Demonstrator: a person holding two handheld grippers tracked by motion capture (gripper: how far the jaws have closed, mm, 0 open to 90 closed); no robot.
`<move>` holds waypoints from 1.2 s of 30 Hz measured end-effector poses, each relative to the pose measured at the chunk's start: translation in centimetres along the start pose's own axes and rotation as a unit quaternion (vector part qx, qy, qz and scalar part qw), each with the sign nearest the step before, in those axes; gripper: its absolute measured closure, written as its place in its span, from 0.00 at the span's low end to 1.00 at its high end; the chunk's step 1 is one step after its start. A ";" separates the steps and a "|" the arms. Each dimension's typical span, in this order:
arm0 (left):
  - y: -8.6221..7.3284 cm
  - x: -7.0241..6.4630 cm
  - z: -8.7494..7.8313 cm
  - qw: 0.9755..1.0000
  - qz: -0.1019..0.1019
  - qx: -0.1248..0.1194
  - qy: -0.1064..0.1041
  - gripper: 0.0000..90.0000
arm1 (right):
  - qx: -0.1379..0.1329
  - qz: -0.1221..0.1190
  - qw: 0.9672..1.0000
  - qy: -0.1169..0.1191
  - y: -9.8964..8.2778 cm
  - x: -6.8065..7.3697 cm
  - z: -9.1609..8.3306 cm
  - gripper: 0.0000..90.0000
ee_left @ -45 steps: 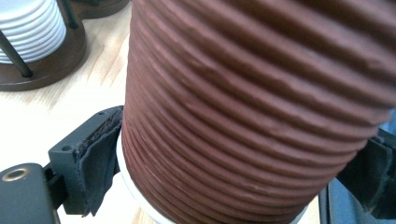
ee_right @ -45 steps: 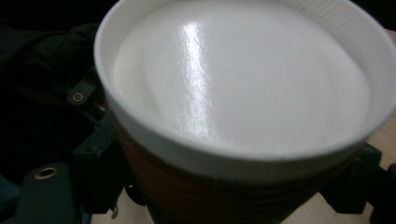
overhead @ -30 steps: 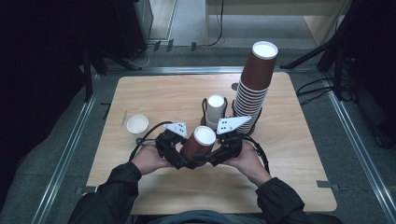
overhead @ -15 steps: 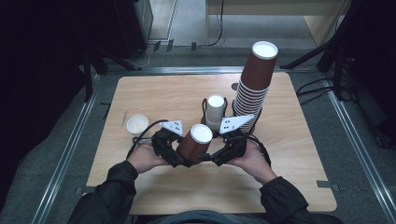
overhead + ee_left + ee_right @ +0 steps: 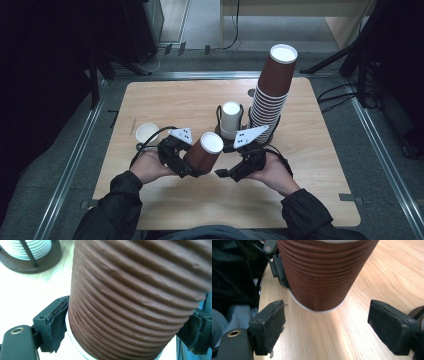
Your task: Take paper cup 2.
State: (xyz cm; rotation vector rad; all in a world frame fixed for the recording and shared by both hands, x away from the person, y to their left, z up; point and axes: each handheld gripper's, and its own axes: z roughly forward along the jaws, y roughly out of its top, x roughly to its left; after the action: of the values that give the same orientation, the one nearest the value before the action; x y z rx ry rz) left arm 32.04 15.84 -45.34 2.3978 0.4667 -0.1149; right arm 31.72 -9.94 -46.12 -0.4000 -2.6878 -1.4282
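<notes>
A brown ribbed paper cup (image 5: 204, 152) with a white inside leans toward the right, just above the wooden table (image 5: 170, 100). My left gripper (image 5: 192, 167) is shut on its lower part; in the left gripper view the two pads press the cup (image 5: 135, 300) from both sides, with my left gripper (image 5: 127, 328) close to the white bottom rim. My right gripper (image 5: 225, 173) stands open to the right of the cup's base. In the right gripper view the cup (image 5: 324, 272) is just beyond my right gripper (image 5: 331, 325), whose pads touch nothing.
A tall leaning stack of brown cups (image 5: 272, 95) rises at the back right. Beside it a white cup (image 5: 230, 120) sits in a dark wire holder (image 5: 37, 252). A small white cup (image 5: 147, 133) stands at the left. Cables trail from both grippers.
The left hand and the brown cup have shifted slightly to the left. The right gripper has stayed where it was, still open.
</notes>
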 end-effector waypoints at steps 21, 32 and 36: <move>0.0 -0.1 0.5 0.997 0.022 0.073 0.028 0.13 | 0.039 0.004 0.999 -0.010 -1.3 0.3 -1.0 0.17; 0.1 0.4 2.1 0.993 0.017 0.117 0.004 0.13 | 0.040 0.003 0.999 -0.008 -1.3 0.0 -0.9 0.17; 0.3 0.4 2.6 0.990 0.022 0.139 0.011 0.13 | 0.047 0.004 0.999 -0.004 -0.8 0.0 -0.8 0.16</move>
State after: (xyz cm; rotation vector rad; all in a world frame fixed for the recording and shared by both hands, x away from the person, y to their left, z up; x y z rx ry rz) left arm 32.62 14.05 -47.26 2.6828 0.4311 -0.1418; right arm 31.48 -11.02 -46.38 -0.4100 -2.7433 -1.2960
